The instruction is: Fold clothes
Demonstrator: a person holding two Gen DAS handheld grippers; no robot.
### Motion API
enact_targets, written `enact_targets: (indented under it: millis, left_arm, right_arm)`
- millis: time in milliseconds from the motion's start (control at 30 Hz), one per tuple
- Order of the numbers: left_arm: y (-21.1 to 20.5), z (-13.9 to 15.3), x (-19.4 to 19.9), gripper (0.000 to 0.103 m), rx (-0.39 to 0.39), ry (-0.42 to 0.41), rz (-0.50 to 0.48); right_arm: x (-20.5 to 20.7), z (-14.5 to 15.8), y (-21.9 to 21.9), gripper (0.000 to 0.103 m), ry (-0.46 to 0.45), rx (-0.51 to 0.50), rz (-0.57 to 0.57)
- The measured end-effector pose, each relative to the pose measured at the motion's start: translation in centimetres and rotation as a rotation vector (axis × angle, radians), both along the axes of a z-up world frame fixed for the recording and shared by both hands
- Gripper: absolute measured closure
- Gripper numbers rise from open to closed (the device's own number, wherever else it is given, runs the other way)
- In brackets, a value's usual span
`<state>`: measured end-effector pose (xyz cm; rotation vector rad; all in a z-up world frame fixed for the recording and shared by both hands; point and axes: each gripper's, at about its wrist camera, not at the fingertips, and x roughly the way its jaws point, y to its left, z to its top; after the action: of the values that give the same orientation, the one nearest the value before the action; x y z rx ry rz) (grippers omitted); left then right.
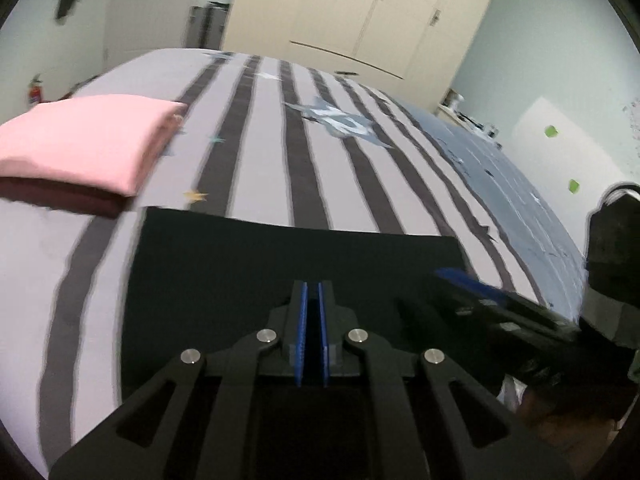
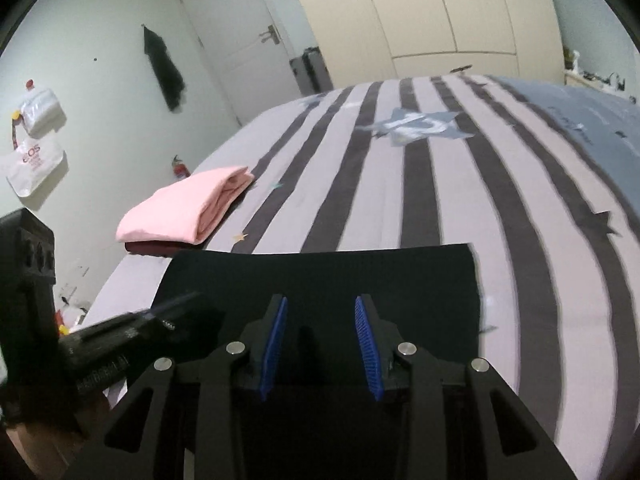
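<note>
A black garment [image 1: 280,264] lies folded flat as a rectangle on the striped bed [image 1: 260,140], near its front edge. My left gripper [image 1: 313,286] hovers over it with the blue pads [image 1: 303,320] almost touching; I cannot tell whether any fabric is pinched between them. In the right wrist view the same black garment [image 2: 320,276] spreads under my right gripper [image 2: 320,300], which is open with nothing between its pads. The left gripper [image 2: 176,300] shows blurred over the garment's left corner, and the right gripper [image 1: 460,280] shows blurred at the garment's right edge.
A folded pink garment [image 2: 180,208] rests on a folded maroon one [image 2: 148,248] at the bed's left side. Cream wardrobes [image 2: 440,12] and a white door [image 2: 236,36] stand beyond the bed. A dark item [image 2: 164,68] and bags [image 2: 36,140] hang on the left wall.
</note>
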<state>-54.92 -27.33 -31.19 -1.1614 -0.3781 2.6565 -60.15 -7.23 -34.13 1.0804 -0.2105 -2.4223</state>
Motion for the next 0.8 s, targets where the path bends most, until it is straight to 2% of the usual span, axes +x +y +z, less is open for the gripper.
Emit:
enact_targets:
  millis: [133,233,367,467,500,533,600,667,700,800]
  left_arm:
    - [1.0,-1.9,-2.1,0.100,-0.017,-0.034,-0.002]
    - [0.6,-3.4,-2.1,0.101,-0.030,-0.044,0.003]
    - [0.4,-2.4,-2.2,0.101,-0.045,-0.050,-0.011]
    - [-1.6,-1.4,-1.8,0.101,-0.066,-0.037,0.062]
    - [-2.1,-1.3,-1.4,0.101,-0.081,-0.045,0.090]
    - [-2.6,-1.7,-1.2,0.101,-0.098,-0.058,0.106]
    - [-2.7,-2.4,-1.1,0.101,-0.114,-0.058,0.087]
    - [-2.3,-2.0,-1.1,0.101,-0.147,-0.052,0.067]
    - [-2.4,-1.6,-1.1,0.101,-0.137,-0.055,0.071]
    - [-4.3,-0.6,-1.0,0.101,-0.139,-0.035,0.156]
  right_arm:
    - [-0.1,-1.6,-1.0,0.073,-0.033,-0.001,0.005]
    - [-0.5,-3.5,-1.6,0.073,-0.060,0.029,0.010]
    - [-0.7,-3.6,-1.6,0.077,-0.052,0.045,0.018]
    - [-0.9,-3.1,-0.3,0.080,-0.047,0.043,-0.020]
    - [-1.0,-3.1,0.2,0.084,-0.052,0.040,-0.034]
    - [-1.1,-3.4,0.7,0.095,-0.058,0.044,-0.044]
    - [-1.3,-4.0,1.1,0.102,-0.062,0.059,-0.044]
    - [-1.5,-4.1,1.2,0.103,-0.061,0.066,-0.034]
    - [-1.5,-3.9,1.3,0.103,-0.060,0.072,-0.033]
    - [-1.5,-3.2,1.7,0.103,-0.049,0.082,-0.049]
